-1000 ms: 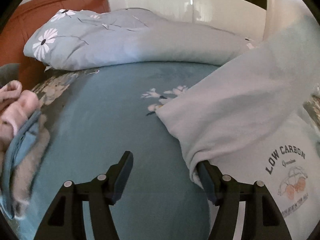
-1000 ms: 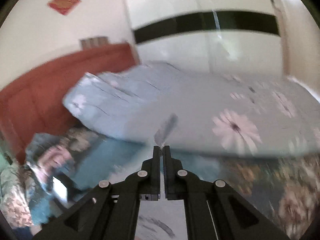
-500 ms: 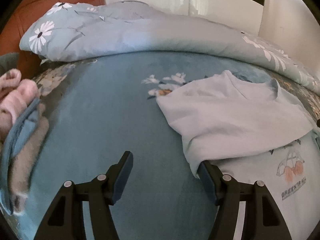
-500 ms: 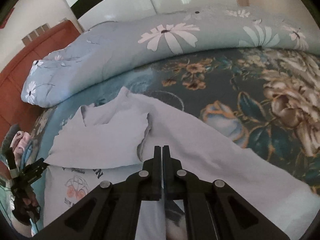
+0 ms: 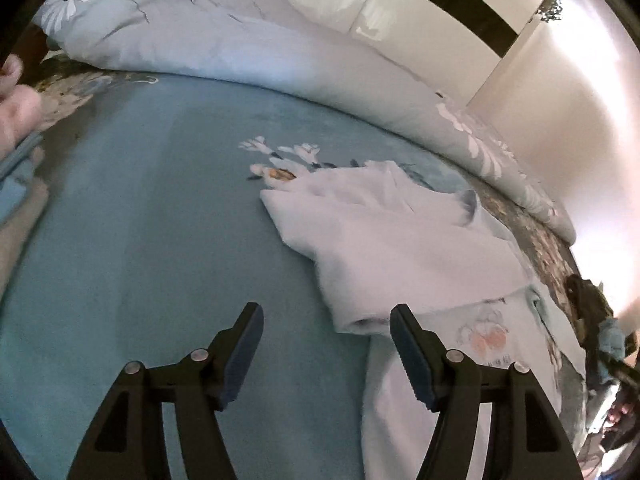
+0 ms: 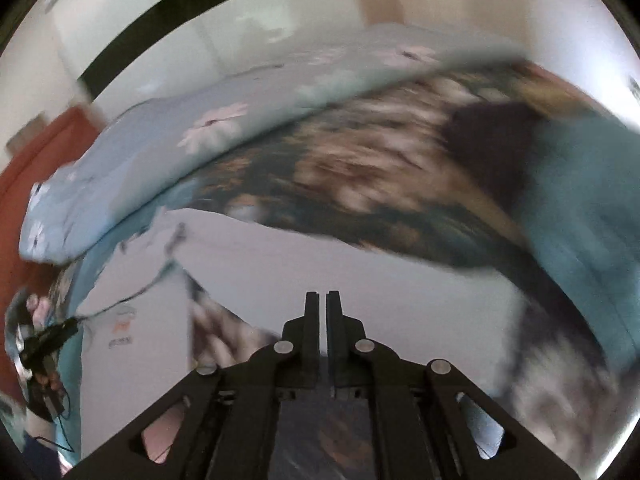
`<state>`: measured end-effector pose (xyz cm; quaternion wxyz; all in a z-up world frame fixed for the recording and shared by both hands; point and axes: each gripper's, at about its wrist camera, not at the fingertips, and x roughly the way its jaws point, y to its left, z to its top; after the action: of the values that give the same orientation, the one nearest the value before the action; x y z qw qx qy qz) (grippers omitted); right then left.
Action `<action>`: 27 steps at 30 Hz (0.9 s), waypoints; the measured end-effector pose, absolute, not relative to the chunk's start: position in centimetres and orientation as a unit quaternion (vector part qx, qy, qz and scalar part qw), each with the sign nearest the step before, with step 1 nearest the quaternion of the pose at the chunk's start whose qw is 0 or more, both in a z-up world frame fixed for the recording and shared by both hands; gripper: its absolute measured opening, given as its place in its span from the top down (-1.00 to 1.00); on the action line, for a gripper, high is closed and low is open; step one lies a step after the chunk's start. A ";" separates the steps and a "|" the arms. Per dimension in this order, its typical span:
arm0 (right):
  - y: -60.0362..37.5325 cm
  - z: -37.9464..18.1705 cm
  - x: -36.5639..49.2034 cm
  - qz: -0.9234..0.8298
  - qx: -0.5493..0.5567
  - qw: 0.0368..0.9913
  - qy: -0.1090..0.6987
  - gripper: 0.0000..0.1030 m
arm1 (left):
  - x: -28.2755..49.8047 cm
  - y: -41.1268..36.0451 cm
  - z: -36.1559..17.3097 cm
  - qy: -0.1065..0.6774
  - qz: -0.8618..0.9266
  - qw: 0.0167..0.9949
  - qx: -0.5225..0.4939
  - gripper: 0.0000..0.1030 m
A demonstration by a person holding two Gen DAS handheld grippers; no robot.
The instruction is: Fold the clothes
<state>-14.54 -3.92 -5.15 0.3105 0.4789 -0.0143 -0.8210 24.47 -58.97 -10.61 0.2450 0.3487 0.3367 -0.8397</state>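
Blue floral bed sheet point(image 5: 140, 240) fills the left wrist view, rolled daisy-print quilt point(image 5: 240, 40) along its far edge, white wardrobe point(image 5: 400, 4) behind. Pale T-shirt point(image 5: 400, 248) lies on the sheet right of centre, one side folded over the printed front; left gripper point(image 5: 326, 328) hovers at its near folded edge, fingers wide apart, empty. Right gripper point(image 6: 321, 304) over the shirt, view motion-blurred, fingers nearly together, a thin gap showing, nothing visibly between them.

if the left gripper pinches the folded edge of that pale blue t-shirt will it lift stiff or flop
The pale blue printed t-shirt probably flops: it lies in soft rumpled layers. It is likely light, being thin cloth. The loose top fold may slide open above the open left gripper.
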 end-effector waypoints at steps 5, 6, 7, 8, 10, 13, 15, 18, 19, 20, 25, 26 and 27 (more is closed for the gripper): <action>1.6 -9.0 -14.4 -0.806 0.521 0.262 -0.096 0.51 | 25.4 -56.6 -10.3 0.337 -0.834 0.250 0.358 -0.35; 1.7 -9.3 -14.6 -0.804 0.521 0.261 -0.115 0.51 | 25.5 -56.3 -10.2 0.338 -0.834 0.250 0.357 -0.35; 1.6 -9.6 -14.8 -0.803 0.520 0.260 -0.132 0.51 | 25.7 -56.0 -10.0 0.339 -0.834 0.251 0.355 -0.35; 1.6 -9.8 -15.0 -0.801 0.519 0.259 -0.149 0.51 | 26.0 -55.7 -9.7 0.341 -0.835 0.250 0.351 -0.35; 1.5 -10.3 -15.4 -0.798 0.515 0.256 -0.182 0.49 | 26.6 -55.2 -9.2 0.344 -0.837 0.250 0.345 -0.35; 1.3 -11.0 -16.0 -0.790 0.509 0.251 -0.232 0.49 | 27.1 -54.4 -8.5 0.345 -0.841 0.249 0.334 -0.35; 1.2 -11.5 -16.5 -0.784 0.504 0.248 -0.265 0.49 | 27.5 -54.0 -8.2 0.344 -0.844 0.248 0.328 -0.36; 1.3 -12.0 -16.9 -0.785 0.498 0.225 -0.293 0.59 | 28.1 -53.9 -8.2 0.345 -0.842 0.255 0.327 -0.36; 1.3 -12.1 -17.1 -0.787 0.499 0.214 -0.294 0.71 | 28.3 -54.1 -8.4 0.349 -0.840 0.257 0.327 -0.36; 1.2 -12.2 -17.1 -0.788 0.502 0.201 -0.293 0.87 | 28.4 -54.2 -8.6 0.353 -0.837 0.260 0.327 -0.36; 0.6 -11.4 -17.3 -0.806 0.493 0.166 -0.283 0.96 | 29.2 -54.7 -9.6 0.364 -0.832 0.264 0.323 -0.35; 0.1 -10.5 -17.3 -0.818 0.481 0.164 -0.270 0.96 | 29.4 -54.8 -9.7 0.365 -0.832 0.265 0.324 -0.35; -0.5 -9.5 -17.2 -0.830 0.467 0.163 -0.258 0.96 | 29.5 -54.9 -9.8 0.364 -0.832 0.265 0.324 -0.36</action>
<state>-17.25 -0.52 -9.49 0.1626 0.4673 -0.2576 -0.8299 29.51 -54.90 -9.85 0.2653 0.3239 0.3644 -0.8318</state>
